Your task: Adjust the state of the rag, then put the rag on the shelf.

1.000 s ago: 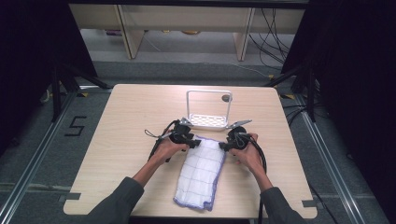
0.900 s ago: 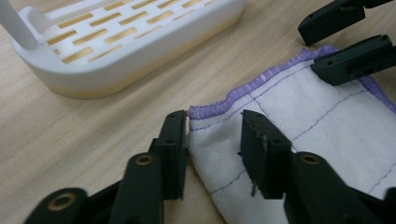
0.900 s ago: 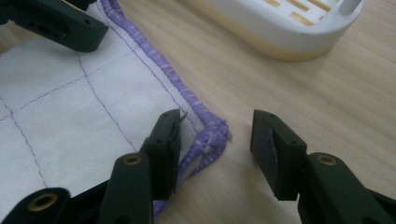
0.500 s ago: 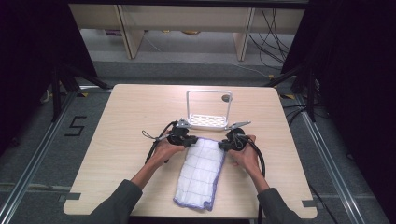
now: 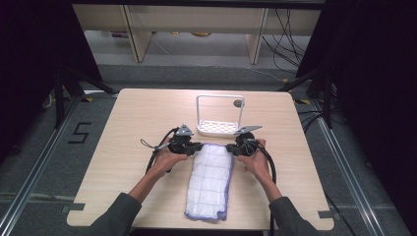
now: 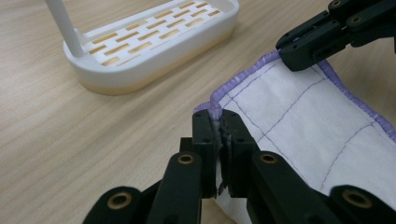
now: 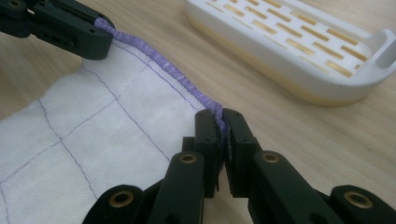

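Observation:
A white cloth (image 5: 210, 179) with purple stitched edging lies folded lengthwise on the table, running from its near edge up toward the rack. My left gripper (image 5: 196, 147) is shut on the cloth's far left corner (image 6: 215, 112). My right gripper (image 5: 229, 149) is shut on the far right corner (image 7: 218, 113). In the left gripper view the cloth (image 6: 308, 121) spreads to the right, with the right gripper's jaws at its other corner. In the right gripper view the purple hem (image 7: 163, 70) runs from my jaws across to the left gripper's jaws.
A white slotted rack (image 5: 219, 128) with a tall wire handle stands just beyond the cloth's far edge, also seen close in the left gripper view (image 6: 154, 42) and the right gripper view (image 7: 299, 51). Bare wooden table (image 5: 133, 118) surrounds it.
Both grippers and the cloth's far edge have shifted slightly toward the rack; the grips are unchanged.

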`<state>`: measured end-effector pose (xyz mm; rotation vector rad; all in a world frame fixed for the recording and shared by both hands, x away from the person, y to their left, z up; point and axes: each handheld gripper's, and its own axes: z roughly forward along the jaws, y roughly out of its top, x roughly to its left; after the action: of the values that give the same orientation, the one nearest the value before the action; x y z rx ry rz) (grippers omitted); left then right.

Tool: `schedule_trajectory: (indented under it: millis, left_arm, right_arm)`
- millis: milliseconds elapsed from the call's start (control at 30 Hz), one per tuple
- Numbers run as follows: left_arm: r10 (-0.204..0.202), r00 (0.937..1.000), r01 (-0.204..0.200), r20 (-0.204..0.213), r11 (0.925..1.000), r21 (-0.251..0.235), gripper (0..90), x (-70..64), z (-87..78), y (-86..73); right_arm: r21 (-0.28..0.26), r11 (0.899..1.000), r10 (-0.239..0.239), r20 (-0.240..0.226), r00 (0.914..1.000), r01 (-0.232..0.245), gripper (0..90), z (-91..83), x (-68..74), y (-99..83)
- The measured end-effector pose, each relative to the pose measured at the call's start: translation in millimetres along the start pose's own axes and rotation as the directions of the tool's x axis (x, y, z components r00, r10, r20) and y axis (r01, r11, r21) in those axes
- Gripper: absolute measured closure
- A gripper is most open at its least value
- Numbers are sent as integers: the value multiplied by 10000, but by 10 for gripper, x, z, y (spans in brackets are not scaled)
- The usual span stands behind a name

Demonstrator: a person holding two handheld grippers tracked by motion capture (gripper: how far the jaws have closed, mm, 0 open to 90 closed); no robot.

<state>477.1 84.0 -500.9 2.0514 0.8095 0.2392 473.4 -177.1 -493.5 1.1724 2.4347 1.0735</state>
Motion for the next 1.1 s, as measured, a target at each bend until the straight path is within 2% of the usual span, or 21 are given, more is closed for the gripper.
schedule_trajectory:
  millis: [33,100,133,167,233,267,300,333,367,400,433,500,533,600,633,733,767,833,933,967,1100]
  left_arm:
    - [-13,10000,13,-31,10000,-41,852,-8,-13,-1]
    - [-30,10000,30,-57,9999,-126,851,-20,-33,3]
    - [-78,10000,78,48,9999,-114,851,-24,-42,7]
    - [-64,10000,64,-30,9999,-138,852,-29,-48,9]
    - [-50,10000,51,45,9999,-165,851,-29,-68,18]
    - [-113,9999,114,52,9997,-237,851,-31,-80,23]
    - [-94,9999,95,38,9997,-235,852,-29,-100,34]
    - [96,10000,-96,-5,9998,-159,852,-19,-131,45]
    - [110,9999,-110,-19,9997,-210,852,-19,-147,52]
    - [-77,10000,77,16,9992,-397,851,-27,-161,61]
    - [-76,10000,75,-17,9990,-439,852,-26,-185,71]
    - [-44,10000,42,-39,9985,-552,851,-35,-232,98]
    - [-17,10000,16,-15,9982,-594,851,-38,-236,101]
    - [121,9999,-120,5,9980,-614,850,-55,-255,114]
    - [96,9999,-99,-49,9977,-669,851,-63,-260,116]
    - [87,9999,-77,142,9975,-697,851,-69,-281,132]
    - [69,10000,-64,61,9973,-734,850,-80,-287,136]
    - [135,9998,-126,115,9970,-768,850,-79,-300,148]
    - [59,9998,-46,168,9970,-770,850,-59,-328,161]
    - [11,10000,-6,56,9964,-853,850,-65,-335,161]
    - [-84,9998,100,186,9963,-857,851,-73,-390,188]
  right_arm:
    - [118,9999,85,-127,9999,-83,856,-37,16,17]
    - [-54,10000,-18,-154,9999,17,856,-80,31,33]
    - [-250,9997,71,-204,9998,-76,856,-96,49,40]
    - [-370,9991,-226,-194,9996,219,857,-116,51,52]
    - [-248,9997,-101,-330,9994,93,857,-159,88,78]
    - [-510,9982,-332,-158,9993,323,857,-155,91,80]
    - [-330,9994,-141,-221,9997,134,857,-184,111,94]
    - [-499,9986,-214,-224,9995,203,857,-182,117,99]
    - [-625,9974,-384,-208,9990,371,857,-189,116,105]
    - [-431,9988,-263,-273,9993,251,858,-216,128,118]
    - [-724,9971,-239,-261,9994,219,858,-214,136,124]
    - [-619,9978,-241,-344,9991,219,858,-274,151,145]
    - [-729,9966,-407,-252,9989,387,858,-286,153,150]
    - [-712,9968,-397,-356,9986,371,858,-308,159,157]
    - [-718,9966,-423,-292,9987,401,858,-328,162,159]
    - [-933,9948,-420,-245,9988,396,859,-341,164,157]
    - [-791,9963,-349,-316,9989,323,858,-363,171,161]
    - [-836,9959,-374,-370,9986,342,858,-383,174,171]
    - [-956,9944,-481,-335,9983,447,858,-423,182,193]
    - [-1100,9929,-504,-360,9981,462,859,-422,185,193]
    - [-1122,9926,-531,-501,9973,472,859,-464,207,207]
